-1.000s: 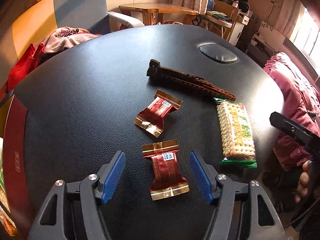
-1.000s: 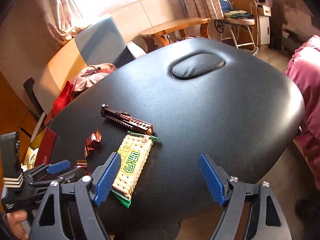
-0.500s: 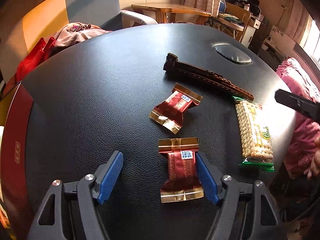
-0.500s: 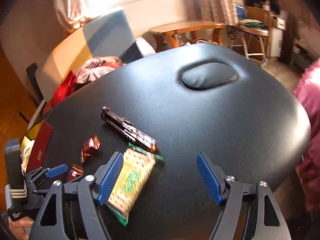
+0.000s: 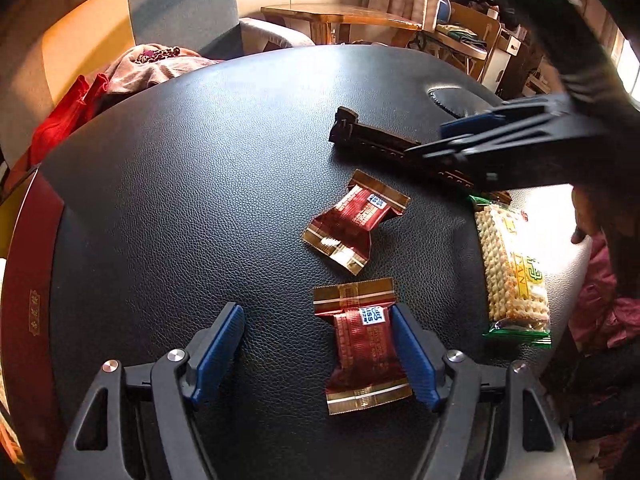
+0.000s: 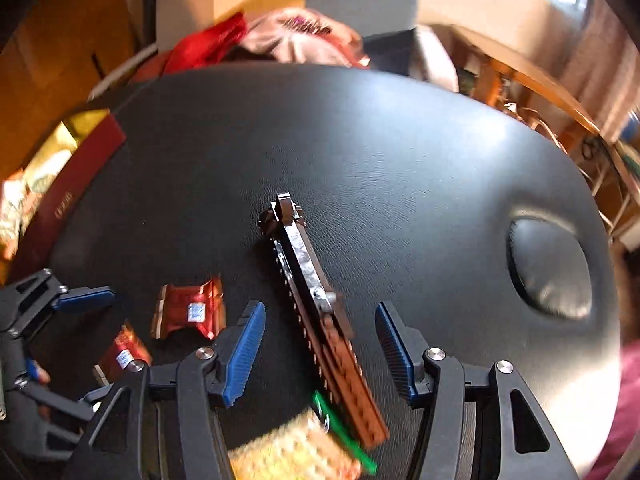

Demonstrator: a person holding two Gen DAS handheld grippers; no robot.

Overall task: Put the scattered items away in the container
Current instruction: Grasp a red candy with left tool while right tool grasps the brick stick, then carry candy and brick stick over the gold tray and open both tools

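My left gripper (image 5: 316, 344) is open and low over the black padded table (image 5: 200, 200). A red-gold snack packet (image 5: 362, 344) lies against its right finger. A second red packet (image 5: 356, 224) lies further out. A long brown comb-like piece (image 6: 316, 304) lies between the fingers of my open right gripper (image 6: 320, 340), which also shows in the left wrist view (image 5: 480, 136). A green-edged cracker pack (image 5: 512, 268) lies at the right edge and shows blurred in the right wrist view (image 6: 296, 456).
A dark red box (image 6: 68, 200) holding packets stands at the table's left edge; it also shows in the left wrist view (image 5: 28, 300). An oval pad (image 6: 548, 268) is set in the table. Clothes (image 5: 148, 64), a chair and a wooden table lie beyond.
My right gripper has swung left from over the cracker pack to straddle the brown piece. My left gripper has shifted left, so the near red packet now sits against its right finger.
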